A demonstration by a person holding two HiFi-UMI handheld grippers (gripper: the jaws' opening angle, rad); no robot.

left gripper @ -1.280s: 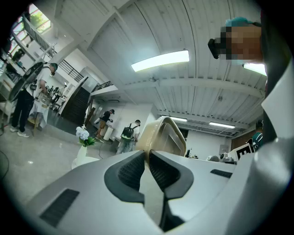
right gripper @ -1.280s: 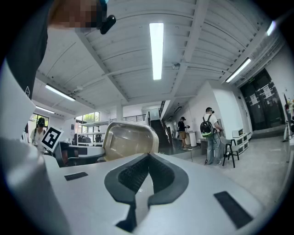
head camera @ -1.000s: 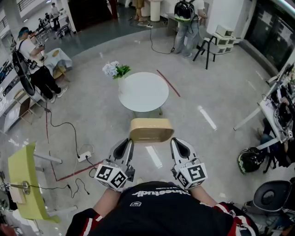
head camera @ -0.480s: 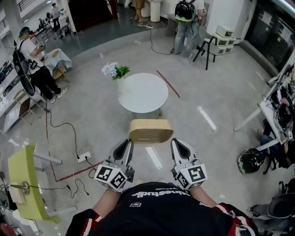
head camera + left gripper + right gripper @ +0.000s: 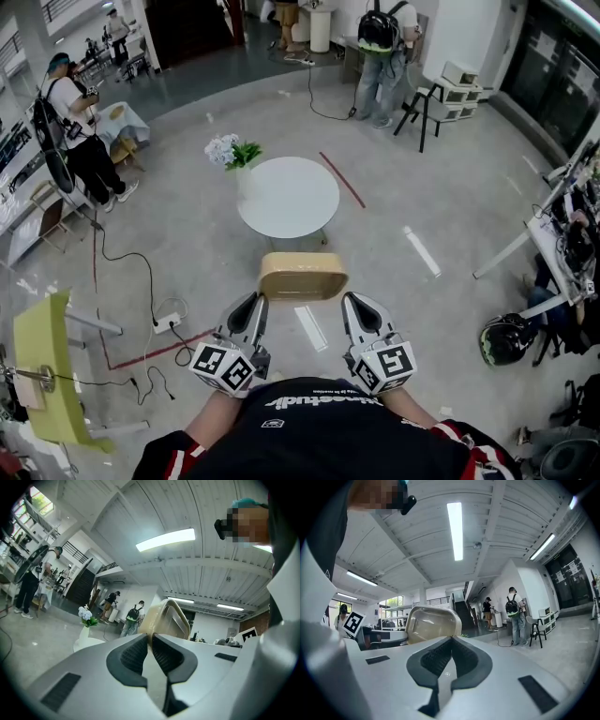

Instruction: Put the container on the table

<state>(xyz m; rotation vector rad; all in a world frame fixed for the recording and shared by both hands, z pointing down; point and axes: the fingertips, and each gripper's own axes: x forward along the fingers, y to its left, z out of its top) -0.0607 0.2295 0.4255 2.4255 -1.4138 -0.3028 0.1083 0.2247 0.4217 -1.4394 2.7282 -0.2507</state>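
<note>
The beige container (image 5: pixel 303 277) was held in the air above the floor, short of the near edge of the round white table (image 5: pixel 288 197) and not touching it. The left gripper (image 5: pixel 253 300) had its jaws pinched together on the container's left rim. The right gripper (image 5: pixel 348 300) was clamped the same way on the right rim, though how much of the rim sat between its pads was hard to judge. A vase of flowers (image 5: pixel 232 153) stood at the table's left edge.
</note>
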